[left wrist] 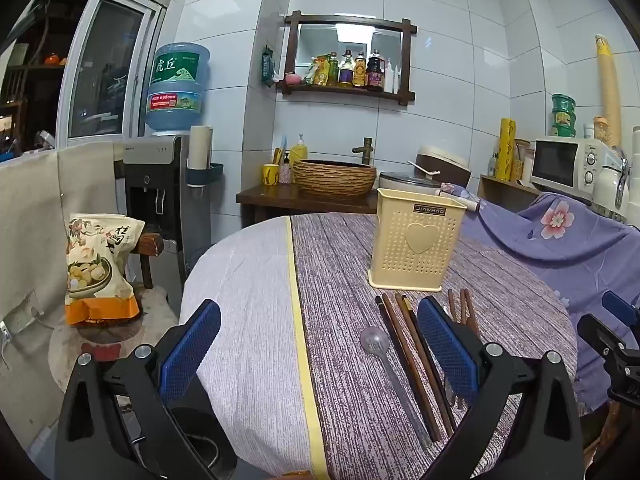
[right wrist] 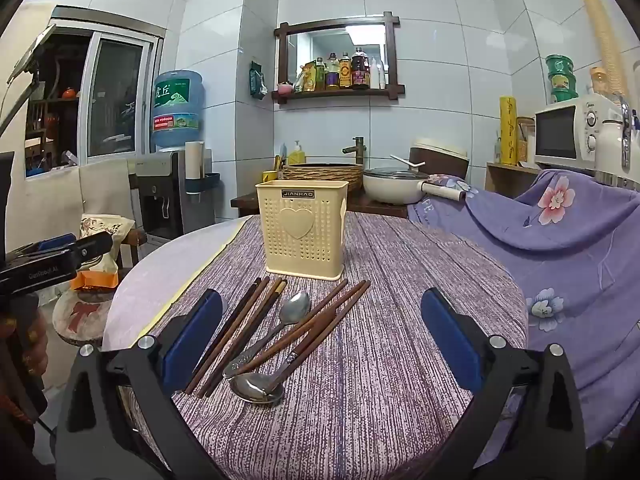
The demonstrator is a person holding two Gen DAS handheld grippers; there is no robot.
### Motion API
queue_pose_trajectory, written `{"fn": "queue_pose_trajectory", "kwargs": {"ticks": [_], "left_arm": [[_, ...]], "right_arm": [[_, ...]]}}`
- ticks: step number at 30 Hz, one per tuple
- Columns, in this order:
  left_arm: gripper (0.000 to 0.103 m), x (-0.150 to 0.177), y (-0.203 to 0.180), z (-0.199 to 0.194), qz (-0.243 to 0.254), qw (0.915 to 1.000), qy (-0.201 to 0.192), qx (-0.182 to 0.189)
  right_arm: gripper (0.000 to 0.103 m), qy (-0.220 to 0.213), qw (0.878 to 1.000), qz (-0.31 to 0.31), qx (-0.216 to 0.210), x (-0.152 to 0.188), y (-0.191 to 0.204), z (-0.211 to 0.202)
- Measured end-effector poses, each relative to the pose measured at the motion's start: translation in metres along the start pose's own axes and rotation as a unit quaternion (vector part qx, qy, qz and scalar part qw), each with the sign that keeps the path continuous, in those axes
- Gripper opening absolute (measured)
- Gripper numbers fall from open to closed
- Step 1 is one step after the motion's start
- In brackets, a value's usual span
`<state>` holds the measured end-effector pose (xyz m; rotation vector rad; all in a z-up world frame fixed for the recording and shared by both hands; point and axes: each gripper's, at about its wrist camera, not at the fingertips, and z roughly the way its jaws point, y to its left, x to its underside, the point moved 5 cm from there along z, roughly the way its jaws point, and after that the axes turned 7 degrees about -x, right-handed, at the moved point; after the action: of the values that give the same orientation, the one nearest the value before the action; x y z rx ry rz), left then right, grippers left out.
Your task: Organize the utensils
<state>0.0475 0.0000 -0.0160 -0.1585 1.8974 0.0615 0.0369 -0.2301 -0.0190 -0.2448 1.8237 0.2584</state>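
On the round desk (right wrist: 400, 360), covered with a purple streaked cloth, stands a cream perforated plastic utensil holder (right wrist: 305, 229) with a raised heart on its front; it is upright and set toward the far side. Just in front of the holder lie the loose utensils, all flat on the cloth. A left bundle of dark brown wooden chopsticks (right wrist: 236, 332) runs diagonally toward the near left. A second group of reddish-brown wooden chopsticks (right wrist: 316, 324) fans out to the right of it, its far tips near the holder's base. Between the two groups rests a metal spoon with its bowl pointing away (right wrist: 298, 305). A second metal spoon with its bowl nearest the camera (right wrist: 256, 388) lies at the near end, its handle crossing under or beside the right-hand chopsticks; which one cannot be told.

Right claw (right wrist: 320, 344): spread wide, holding nothing, its blue-padded fingers (right wrist: 448, 340) straddling the utensil pile from above. Left claw (left wrist: 318, 354): likewise spread wide and empty, hovering over the left part of the desk; its right finger stands in front of the chopsticks. In the left wrist view a clear plastic spoon (left wrist: 374, 340) lies left of the dark chopsticks.
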Motion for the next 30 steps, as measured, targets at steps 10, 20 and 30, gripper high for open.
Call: {"fn": "queue_pose_trajectory", "kwargs": {"ticks": [10,20,30], "left_arm": [[0.097,0.0001,0.0002,0.0,-0.001,1.0,0.001,0.001],[0.097,0.0,0.0002,0.0,-0.001,1.0,0.002,0.0],[0.097,0.0049,0.0001,0.0012,0.0,1.0,0.002,-0.001]], "right_arm": [[0.098,-0.001,1.0,0.001,0.0,0.0006,0.0,0.0],[0.098,0.0,1.0,0.001,0.0,0.0009,0.0012,0.0012],[0.098,0.0,1.0,0.001,-0.001,0.001,0.0005,0.0013]]}}
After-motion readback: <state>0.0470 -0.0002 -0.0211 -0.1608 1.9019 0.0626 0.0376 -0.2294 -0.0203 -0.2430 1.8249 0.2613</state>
